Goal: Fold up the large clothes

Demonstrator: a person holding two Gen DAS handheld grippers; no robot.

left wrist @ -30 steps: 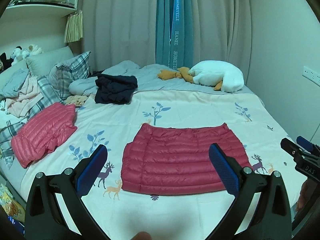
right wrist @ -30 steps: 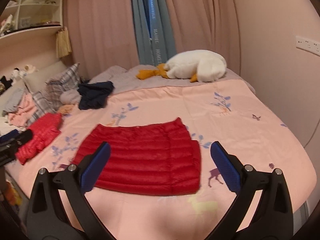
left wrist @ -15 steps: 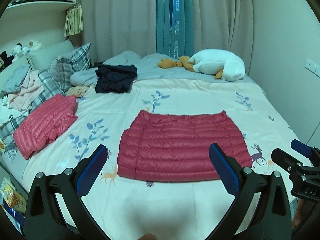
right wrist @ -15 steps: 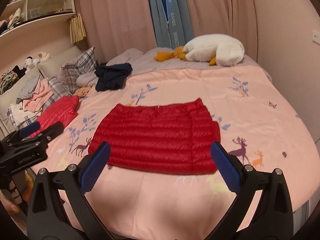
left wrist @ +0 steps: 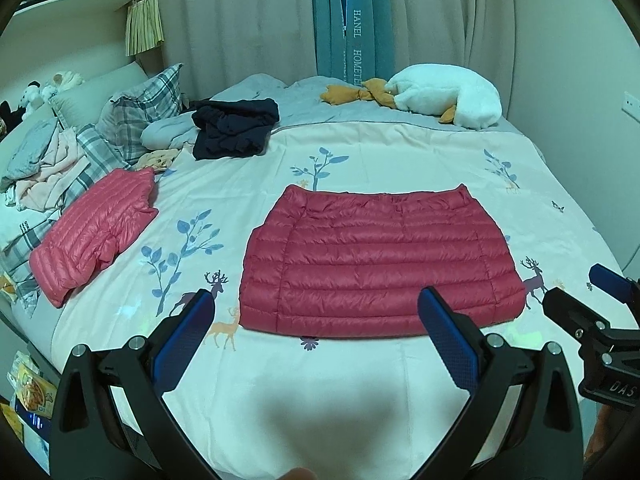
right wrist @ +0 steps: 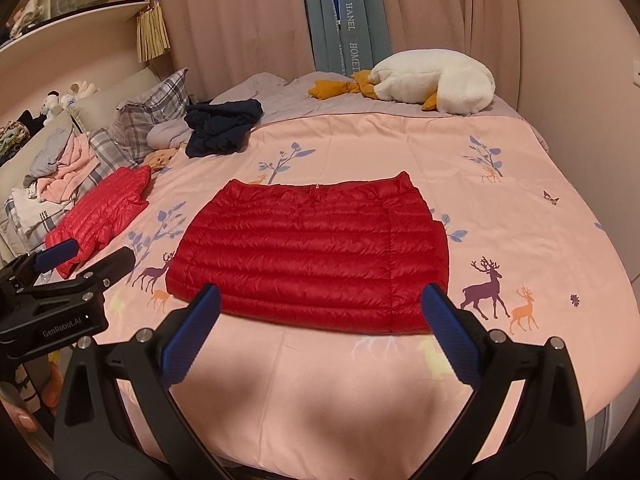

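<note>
- Curtains (left wrist: 248,20) in pale folds cover the back wall, with a teal lettered strip (left wrist: 354,24) hanging down their middle.
- Below them a bed (left wrist: 400,152) fills both views, its sheet printed with deer, blue trees and leaves; a grey blanket (left wrist: 320,108) runs along the far edge.
- Flat near the middle of the bed, closer to the near edge, lies a red quilted down jacket (left wrist: 380,260), folded into a wide trapezoid with its narrower side toward the far edge; nothing touches it.
- At the bed's far right corner rests a white plush goose (left wrist: 444,96), its orange feet pointing toward the middle of the far edge.
- Toward the left edge lies a second red down jacket (left wrist: 96,232), folded loosely and well apart from the first.
- Plaid pillows (left wrist: 140,104) and a heap of pink and grey clothes (left wrist: 44,160) crowd the far left corner.
- Just right of the pillows, a dark navy garment (left wrist: 234,128) sits crumpled on the blanket.
- Over the near edge the left gripper (left wrist: 316,332) hovers, jaws spread wide and empty, the jacket's near hem between its blue pads (left wrist: 182,336) in its own view.
- Beside it the right gripper (right wrist: 320,328) hangs over the same edge, jaws likewise wide apart and holding nothing.
</note>
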